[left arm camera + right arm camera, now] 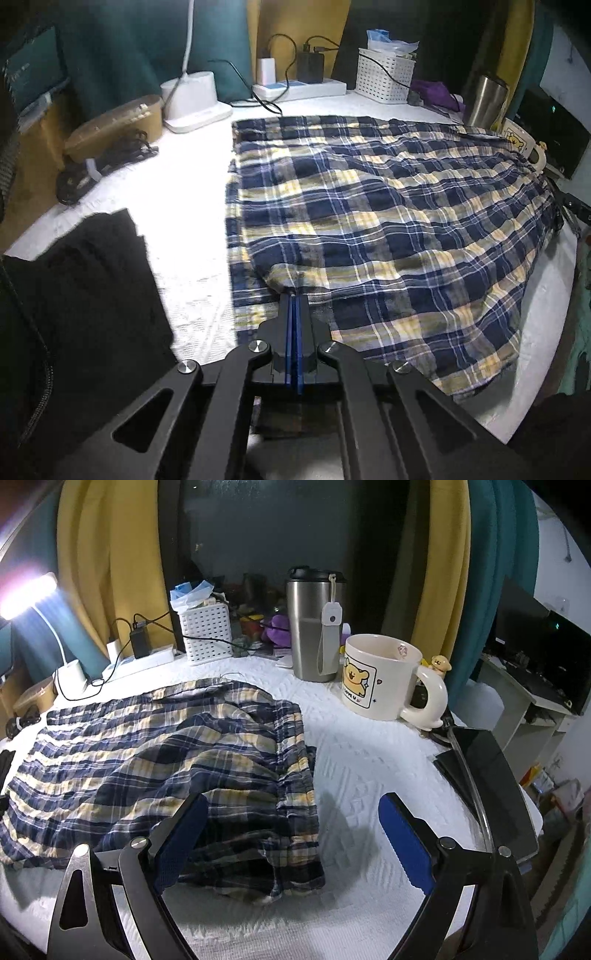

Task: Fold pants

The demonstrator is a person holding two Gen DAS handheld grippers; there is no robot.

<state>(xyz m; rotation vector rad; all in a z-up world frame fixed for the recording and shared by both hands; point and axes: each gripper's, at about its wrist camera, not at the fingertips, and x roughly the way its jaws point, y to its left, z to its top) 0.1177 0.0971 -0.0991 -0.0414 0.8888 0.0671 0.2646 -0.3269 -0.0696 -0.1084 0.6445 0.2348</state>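
Blue, yellow and white plaid pants (388,221) lie spread over the white textured table cover (184,229). My left gripper (294,295) is shut, its blue pads pressed together on a raised fold at the near edge of the pants. In the right wrist view the pants (147,746) lie with the gathered waistband (295,760) toward the middle of the table. My right gripper (291,801) stands wide open just above that waistband end. One of its fingers (184,830) is over the cloth, and nothing is gripped.
A cream bear mug (376,679) and a steel tumbler (314,627) stand behind the waistband. A white basket (205,633), a power strip (299,88) with chargers and a lamp base (195,107) line the back. A dark slab (491,775) lies at the right edge, black cloth (92,295) at left.
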